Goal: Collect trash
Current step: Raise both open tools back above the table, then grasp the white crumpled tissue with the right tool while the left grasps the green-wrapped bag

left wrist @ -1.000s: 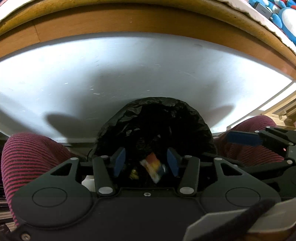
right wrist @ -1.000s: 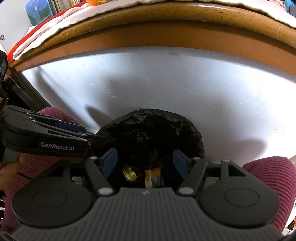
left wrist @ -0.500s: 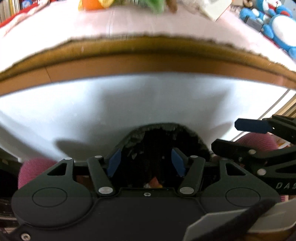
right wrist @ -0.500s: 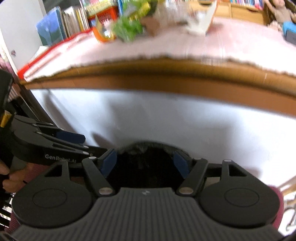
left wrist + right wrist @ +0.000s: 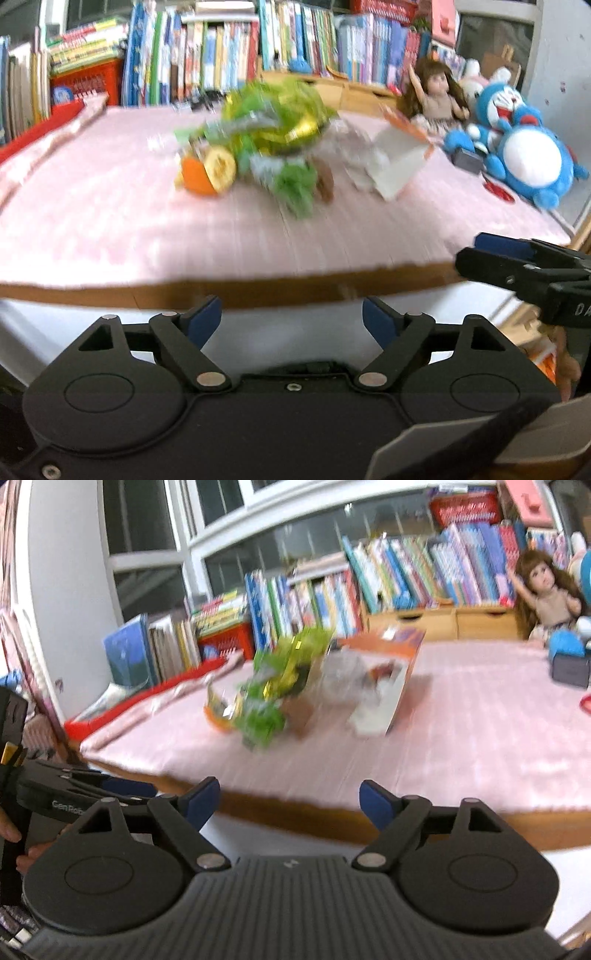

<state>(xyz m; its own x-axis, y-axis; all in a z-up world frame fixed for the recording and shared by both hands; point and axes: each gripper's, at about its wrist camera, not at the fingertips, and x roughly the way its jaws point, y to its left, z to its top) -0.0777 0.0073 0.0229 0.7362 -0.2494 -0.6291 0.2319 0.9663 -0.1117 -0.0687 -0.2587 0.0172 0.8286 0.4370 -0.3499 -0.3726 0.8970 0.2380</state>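
— Trash (image 5: 266, 147) sits mid-table on the pink cloth (image 5: 110, 229), well back from the near edge: green wrappers, an orange piece, a white carton.

— Light, crinkly, slippery stuff, we reckon. Our left gripper (image 5: 291, 321) and right gripper (image 5: 290, 799) have just been opening, nothing between the jaws.

— We'd pinch a bunched fold, not a loose corner.

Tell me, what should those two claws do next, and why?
Probably reach one forward to the trash pile on the pink table cover and close on a piece, perhaps the green wrapper at its near edge. Both the left claw and right claw have just been opening, stand wide with nothing between them, and face the pile.
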